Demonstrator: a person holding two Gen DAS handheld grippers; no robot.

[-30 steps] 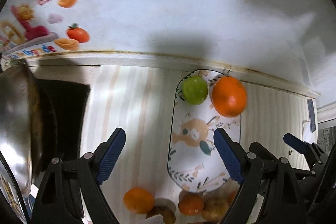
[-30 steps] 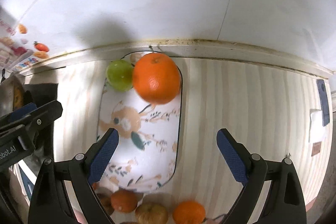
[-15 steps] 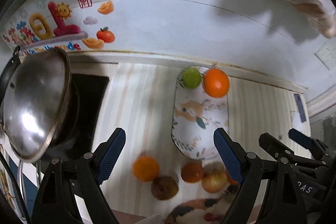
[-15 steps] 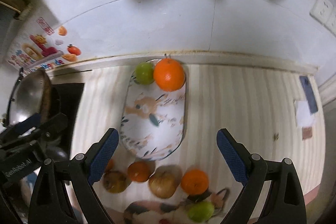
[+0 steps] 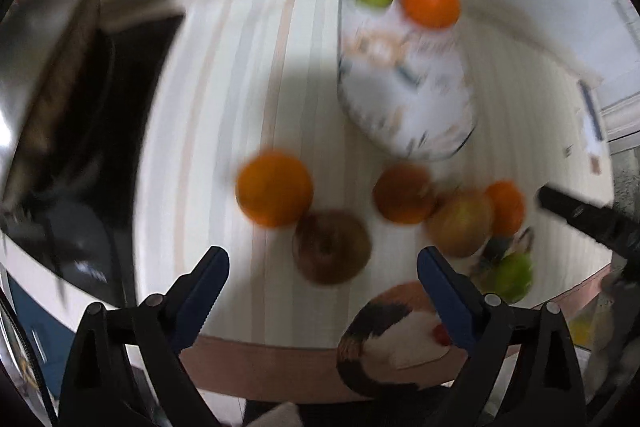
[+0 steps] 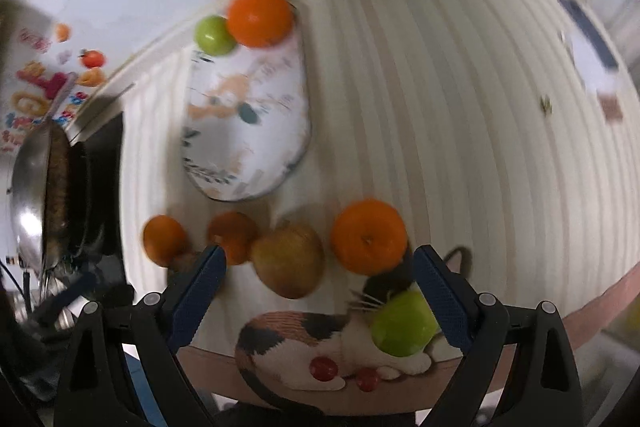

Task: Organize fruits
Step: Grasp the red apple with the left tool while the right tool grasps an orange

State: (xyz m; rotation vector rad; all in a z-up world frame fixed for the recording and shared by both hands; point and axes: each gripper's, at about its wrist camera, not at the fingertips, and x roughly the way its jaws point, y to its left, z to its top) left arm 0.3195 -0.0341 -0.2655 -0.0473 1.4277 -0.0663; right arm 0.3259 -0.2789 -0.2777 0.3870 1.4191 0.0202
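Left wrist view: left gripper (image 5: 322, 279) points down, jaws just widening, empty.

the counter (image 6: 440, 107) is cream with pale stripes. the tray (image 6: 248, 131) is white with an orange and teal animal print, bearing a green apple (image 6: 214, 35) and a bright orange (image 6: 260, 17). the cat-shaped mat (image 6: 304, 343) is black, orange and white.
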